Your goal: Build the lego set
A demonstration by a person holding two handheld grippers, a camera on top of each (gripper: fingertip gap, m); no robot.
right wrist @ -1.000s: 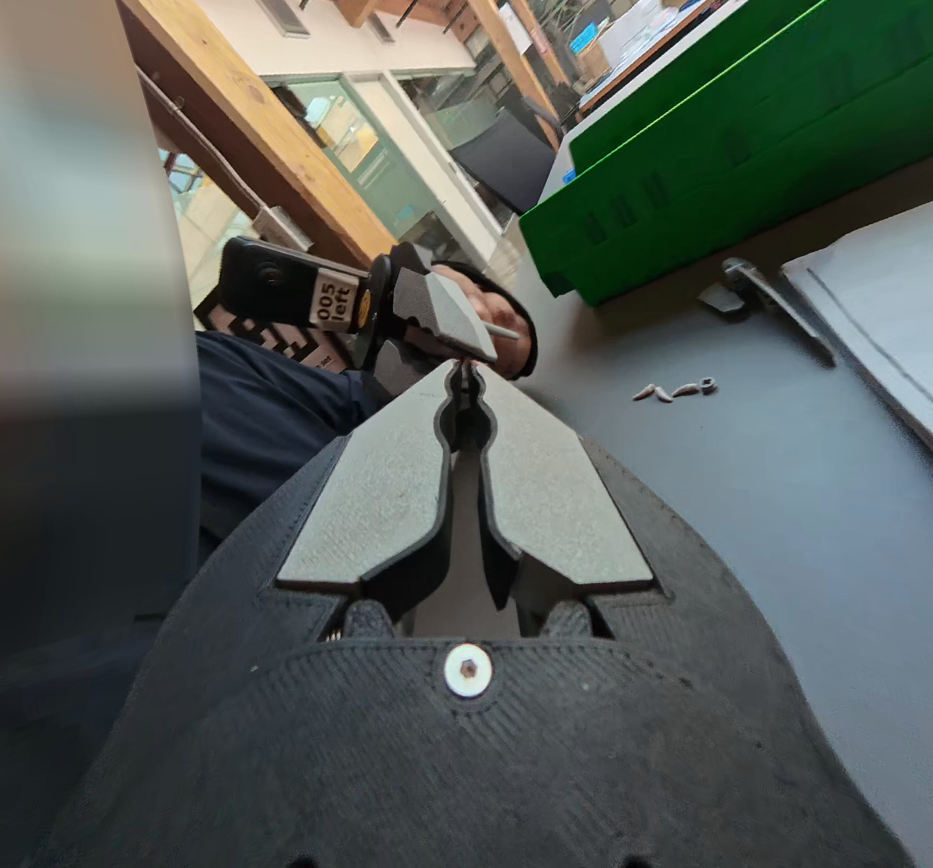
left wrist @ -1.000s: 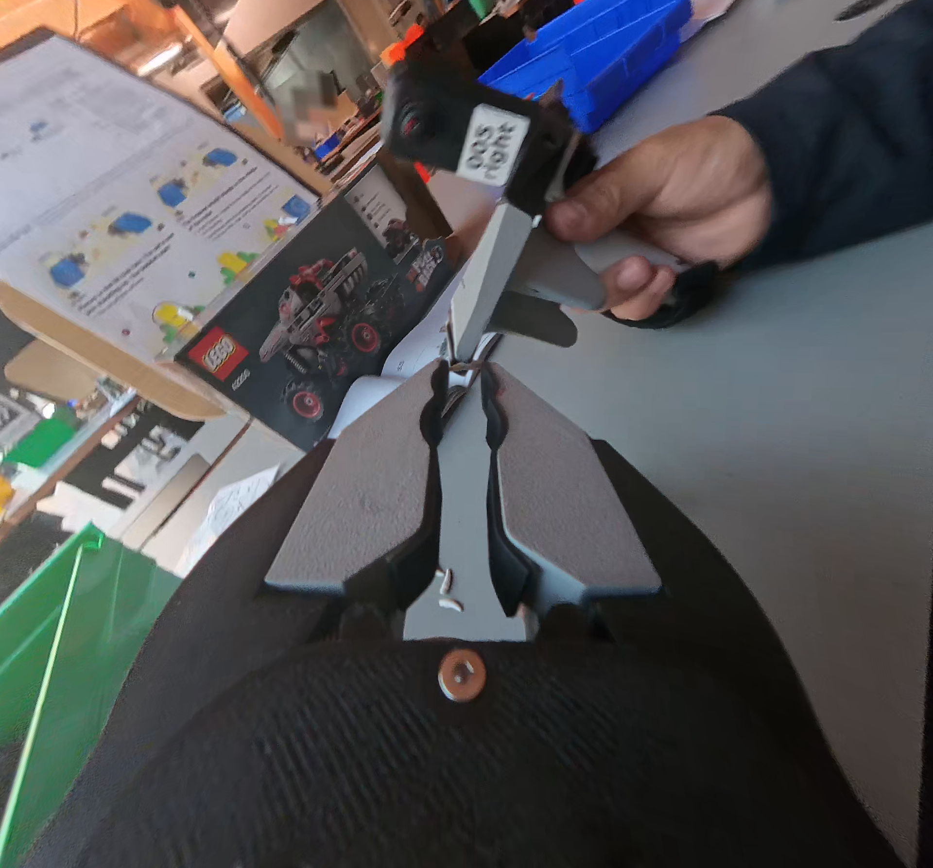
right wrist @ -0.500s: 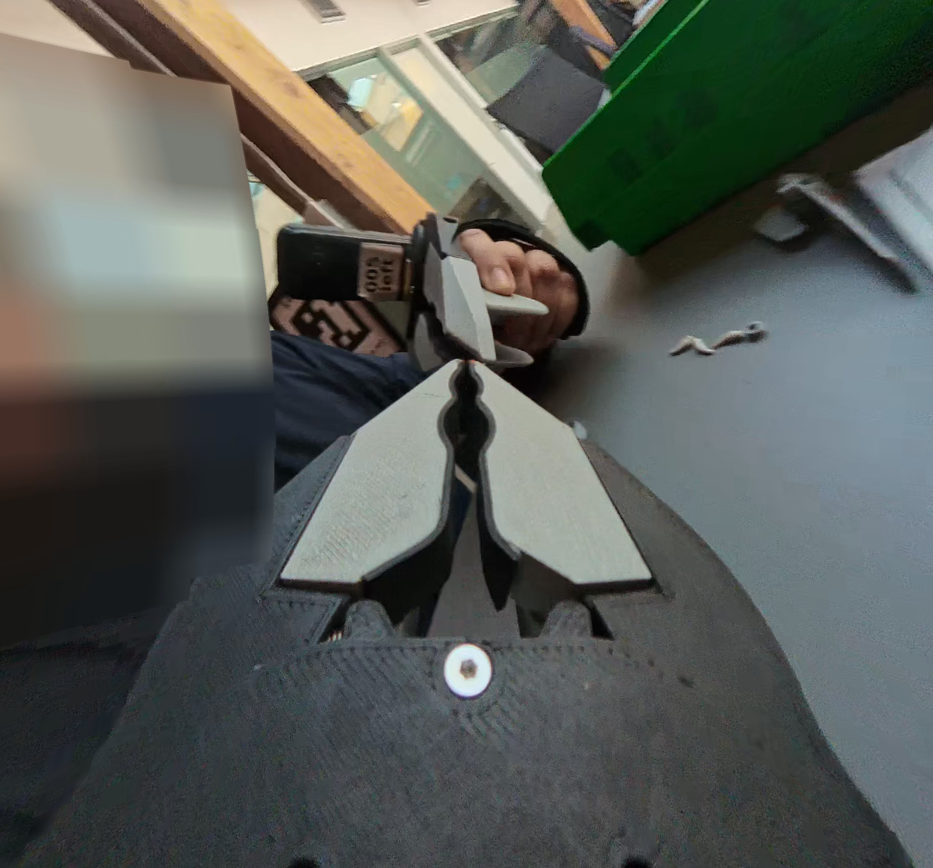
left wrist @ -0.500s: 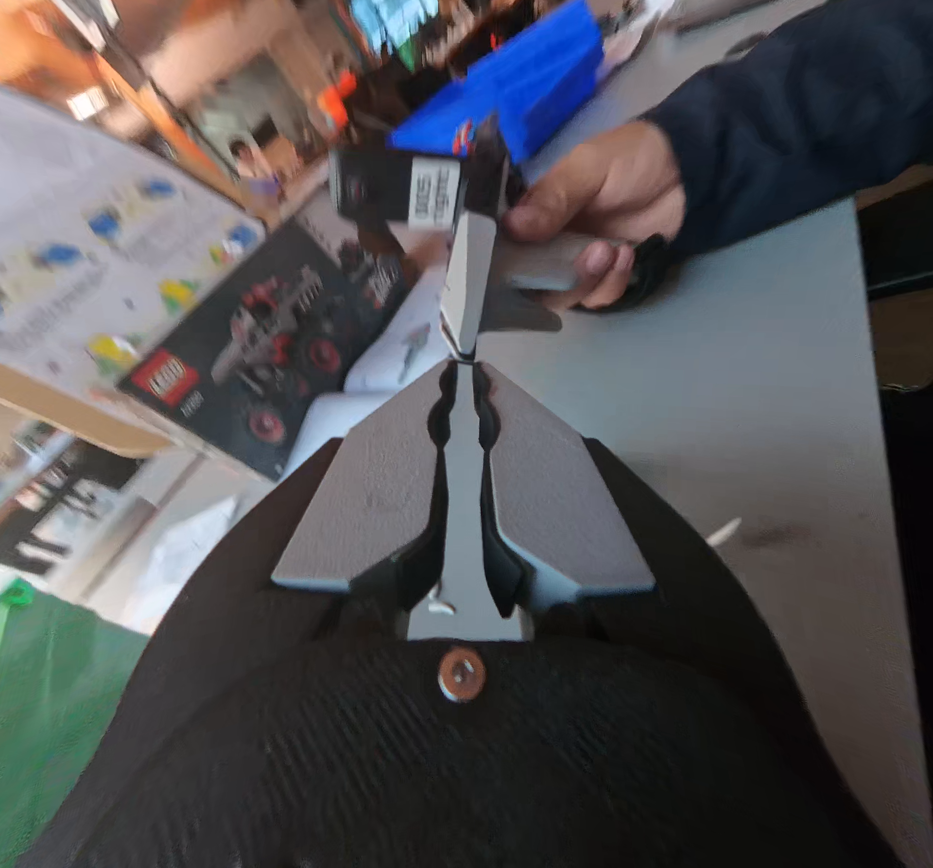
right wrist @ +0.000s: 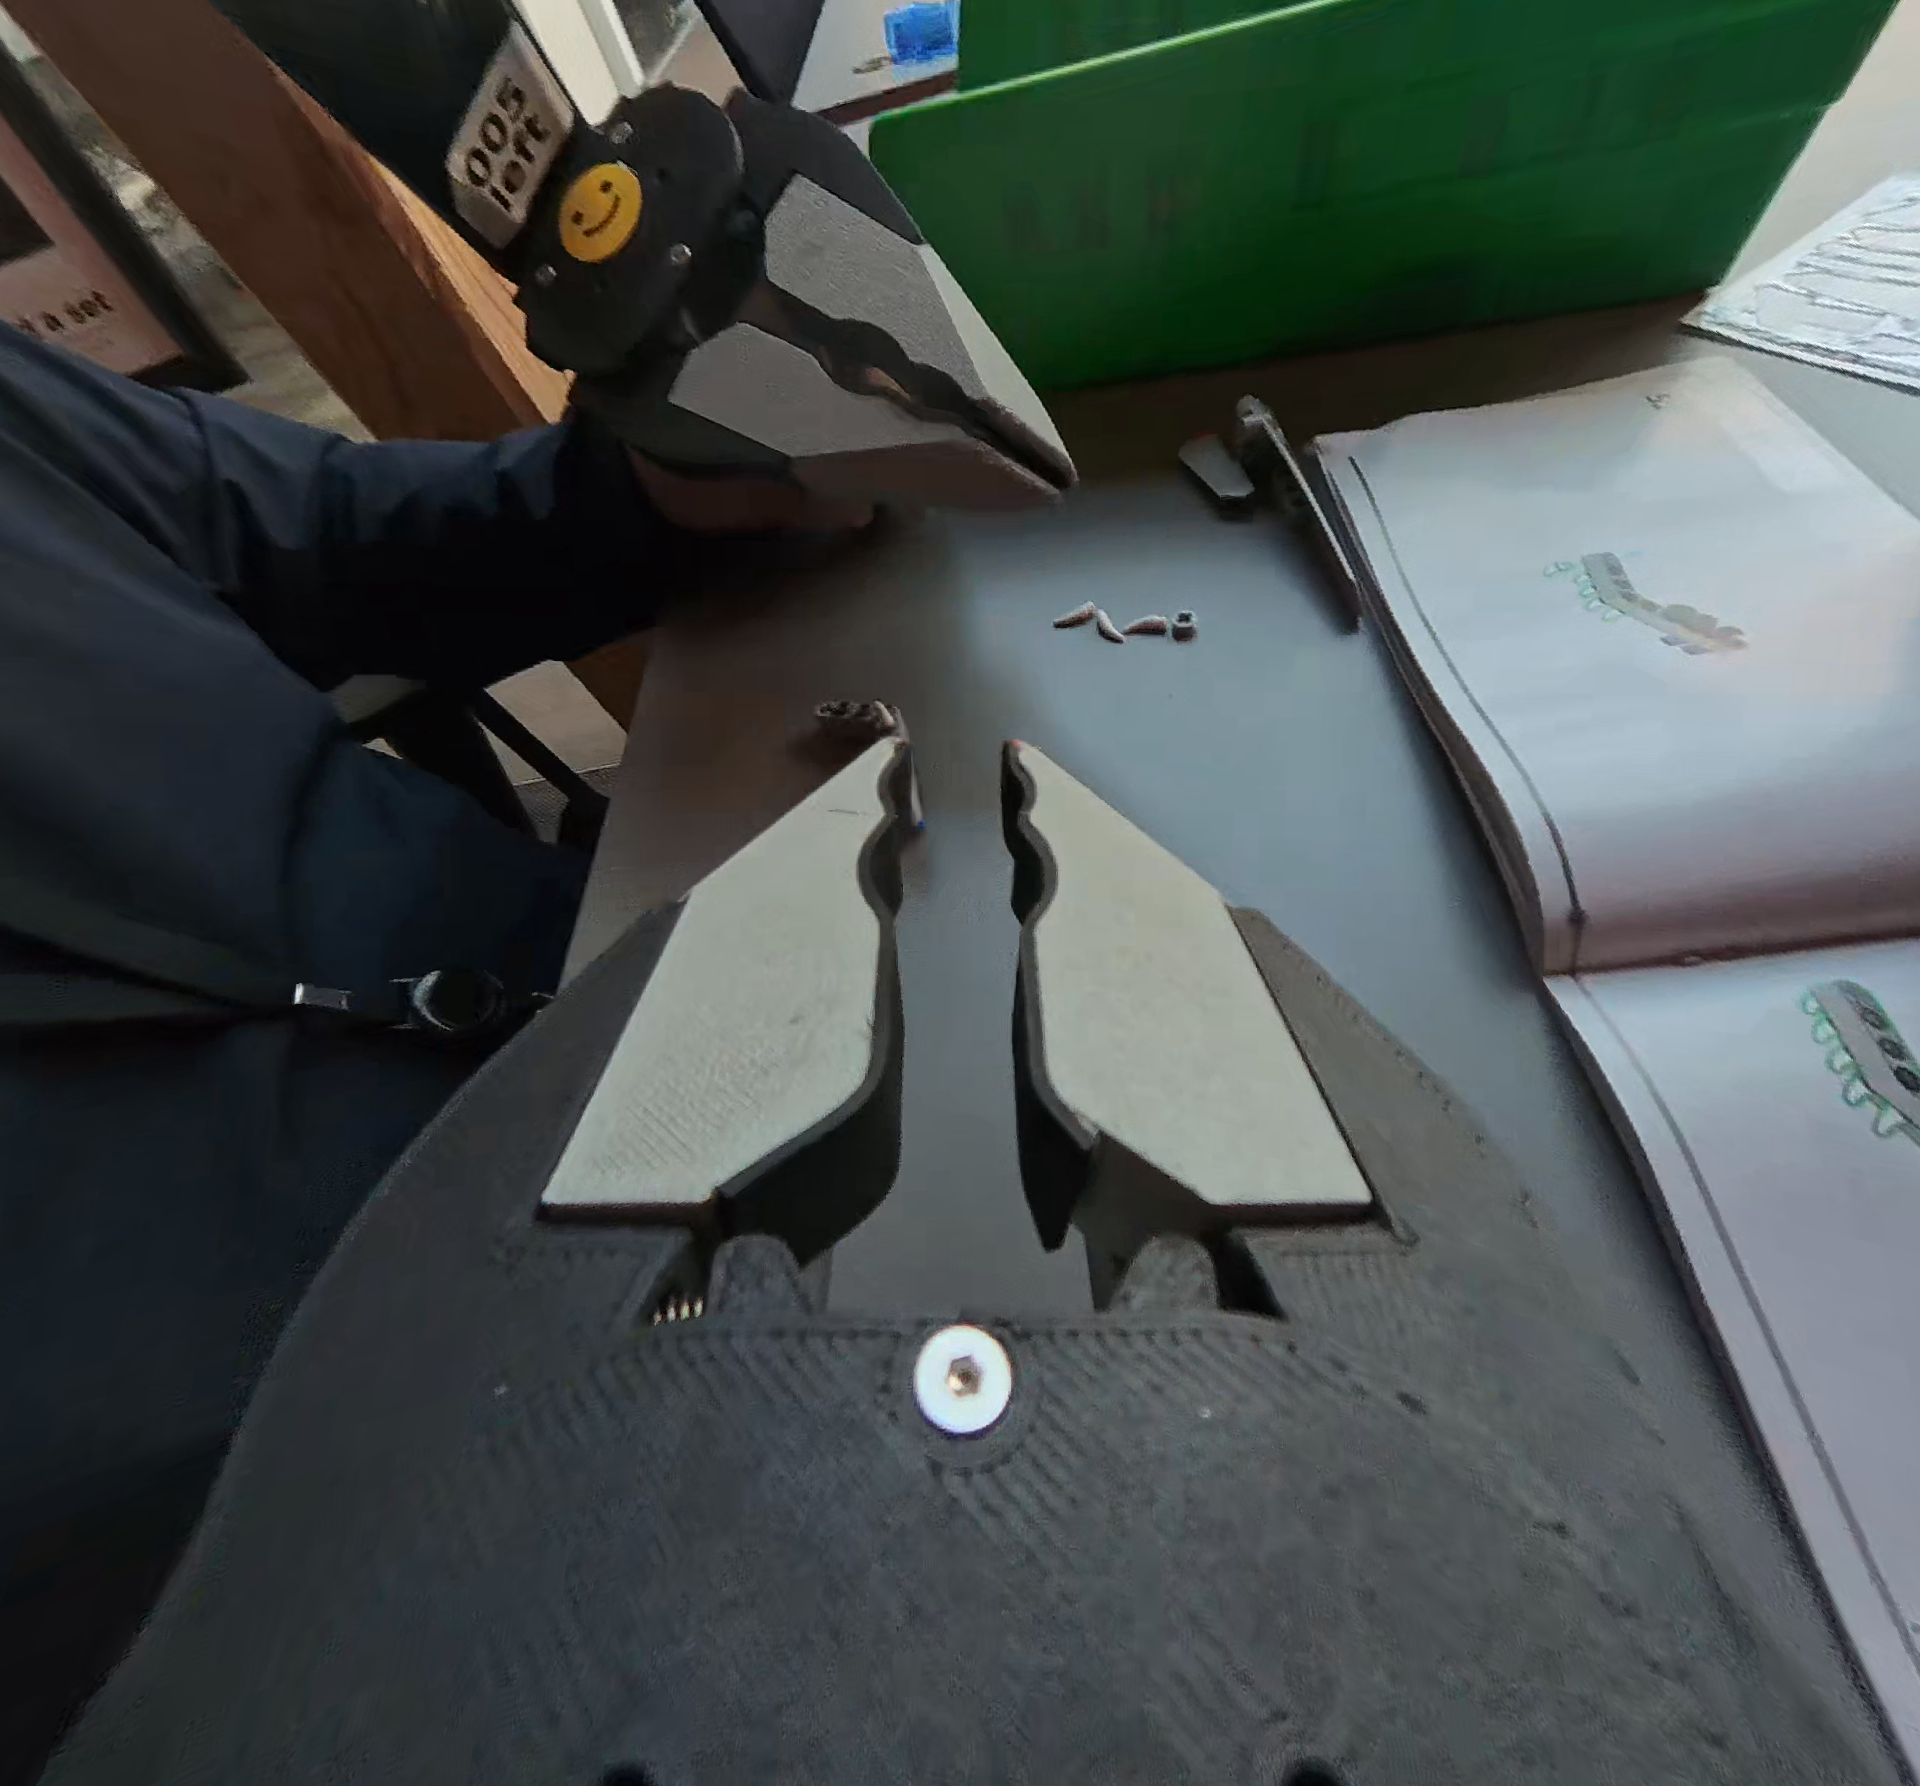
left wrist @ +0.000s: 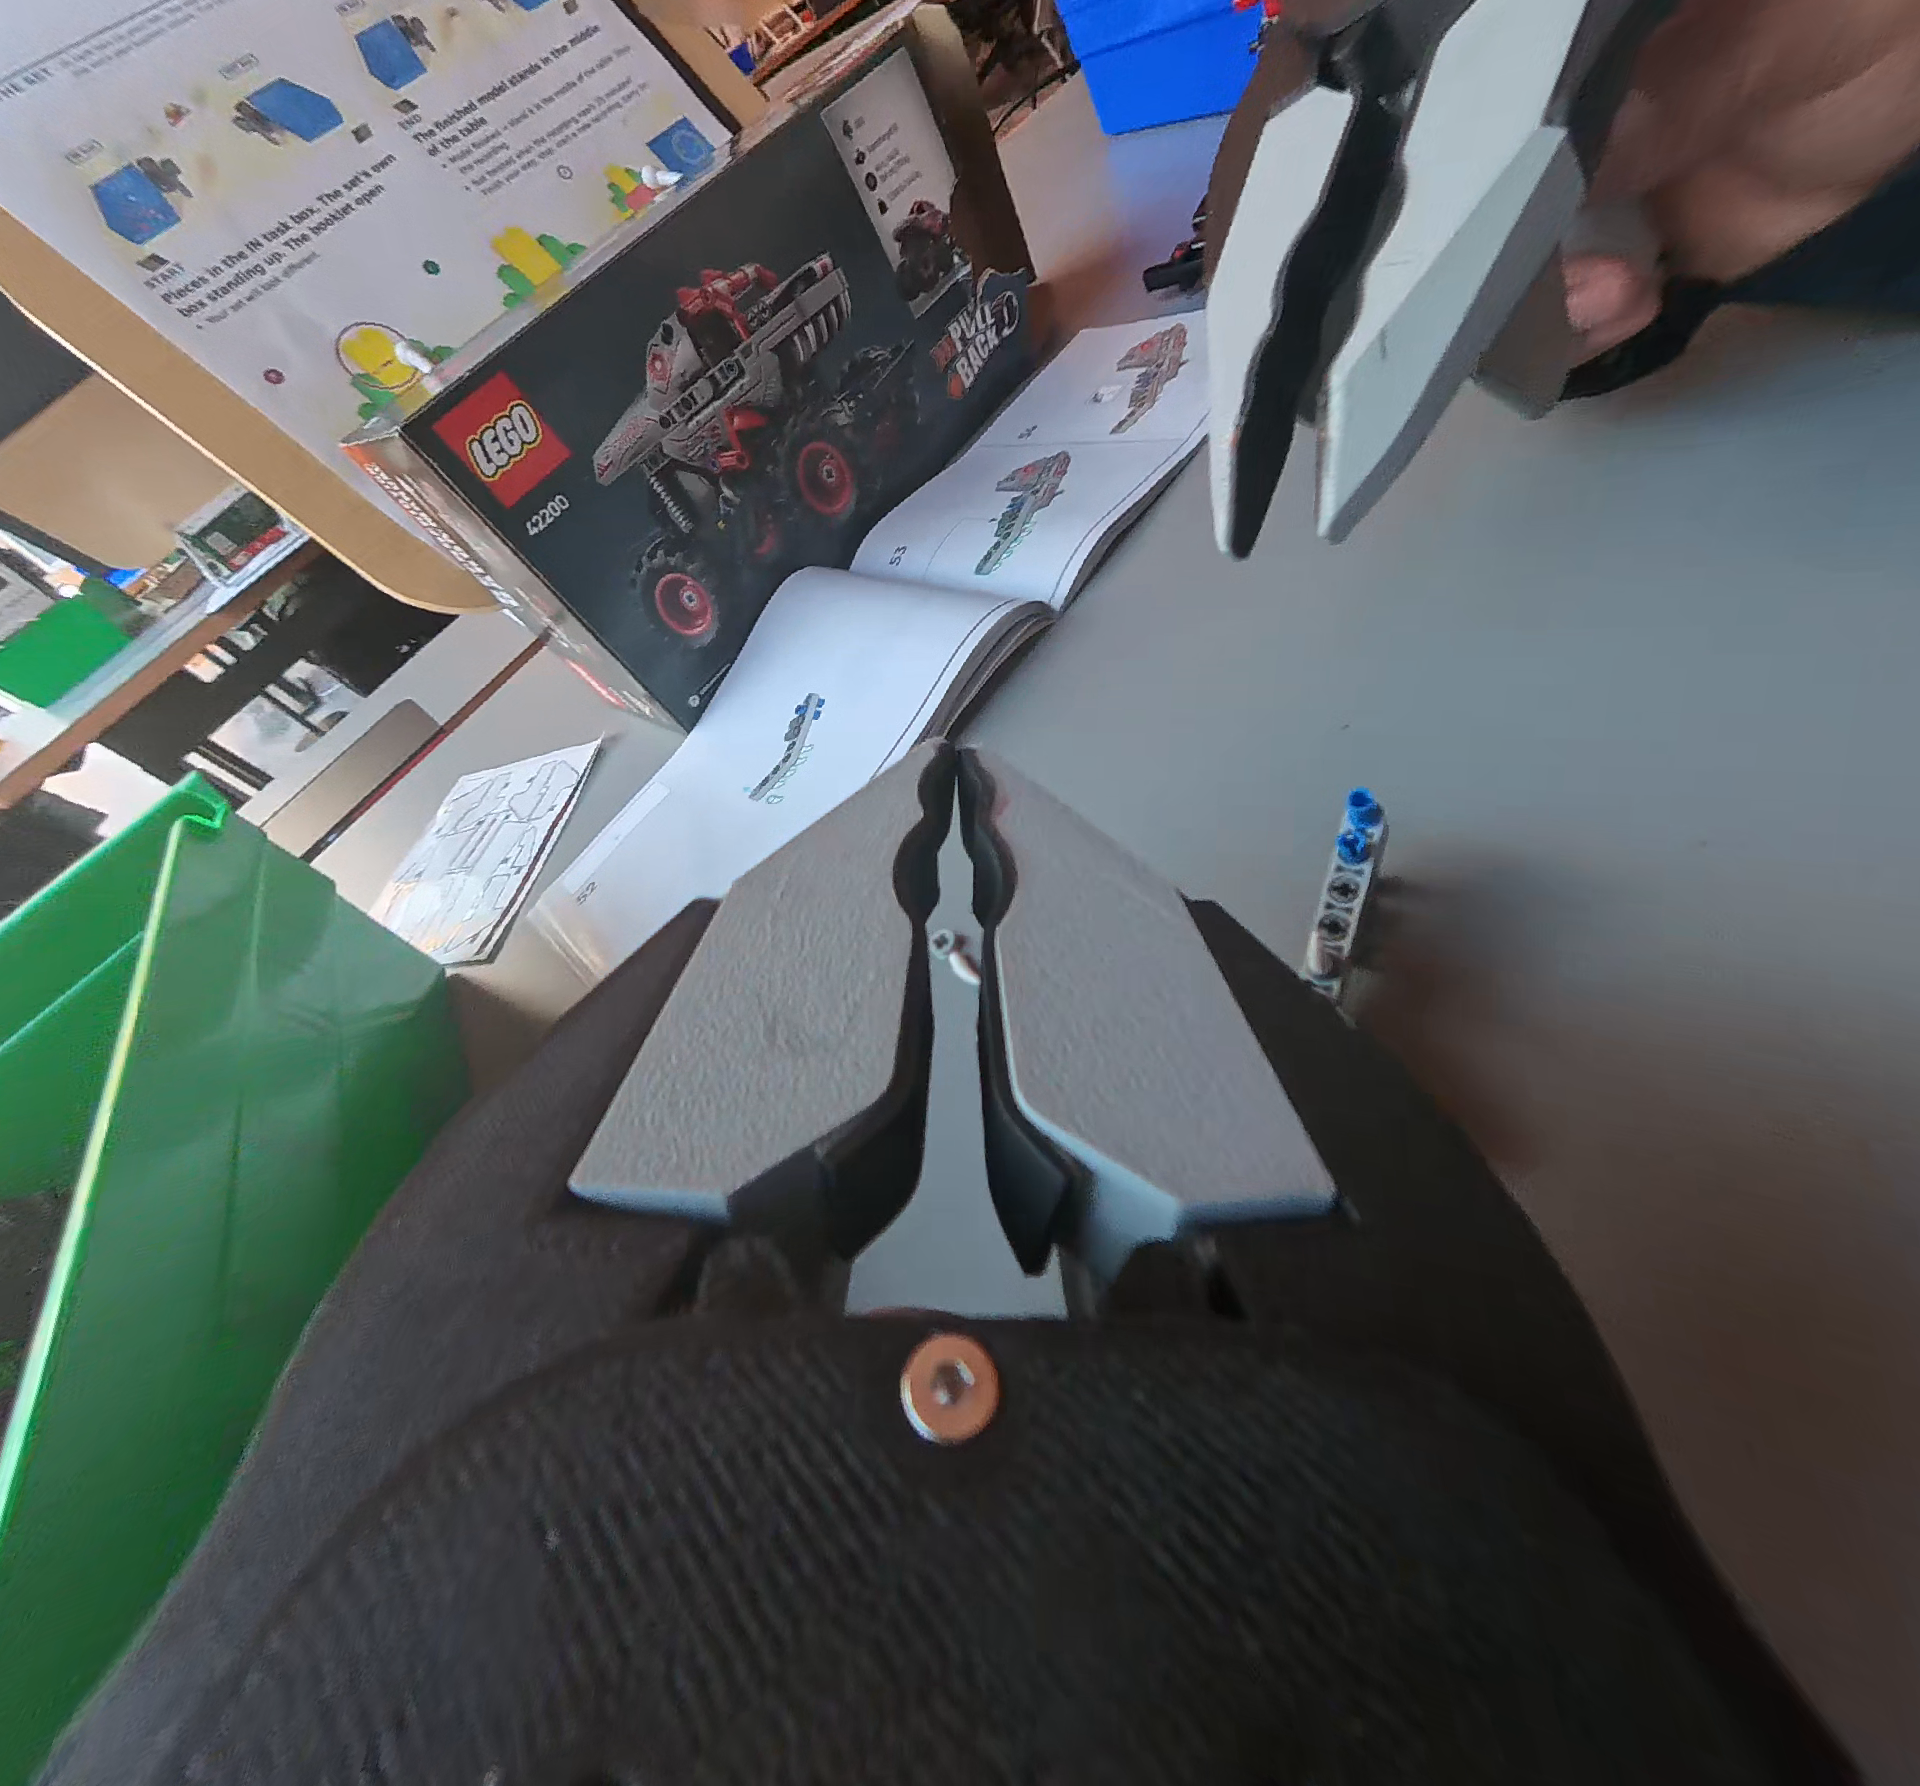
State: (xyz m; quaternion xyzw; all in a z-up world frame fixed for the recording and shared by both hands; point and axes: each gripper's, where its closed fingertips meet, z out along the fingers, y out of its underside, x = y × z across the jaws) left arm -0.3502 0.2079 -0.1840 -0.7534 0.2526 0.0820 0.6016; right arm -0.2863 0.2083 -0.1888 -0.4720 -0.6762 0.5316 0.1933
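Observation:
My left gripper point(left wrist: 954, 762) is shut, low over the grey table, with nothing visible at its tips. It also shows in the right wrist view point(right wrist: 1055, 477), shut. A small white piece point(left wrist: 948, 947) shows through the gap behind its fingertips. A grey beam with blue pins point(left wrist: 1345, 884) lies on the table to its right. My right gripper point(right wrist: 956, 760) is open and empty above the table. In the left wrist view it point(left wrist: 1278, 531) hangs open at the upper right. Small dark tooth pieces point(right wrist: 1122, 624) lie ahead of it, and one more piece point(right wrist: 857, 713) lies by its left fingertip.
The open instruction booklet point(right wrist: 1610, 645) lies to the right, with the set's box point(left wrist: 727, 448) behind it and a sticker sheet point(left wrist: 488, 853) nearby. A green bin point(right wrist: 1351, 126) stands at the back. A blue bin point(left wrist: 1153, 22) is farther off. A grey part point(right wrist: 1262, 458) lies by the booklet. One gripper's finger ends stand about 7 centimetres off the other's. The small white piece point(left wrist: 948, 947) lies around 8 centimetres away from my left fingertips. It is also in sight in the right wrist view point(right wrist: 1195, 633).
The two grippers met tip to tip, both shut, and have now drawn apart. My right gripper has opened. Both views now tilt down toward the table, where the beam lies.

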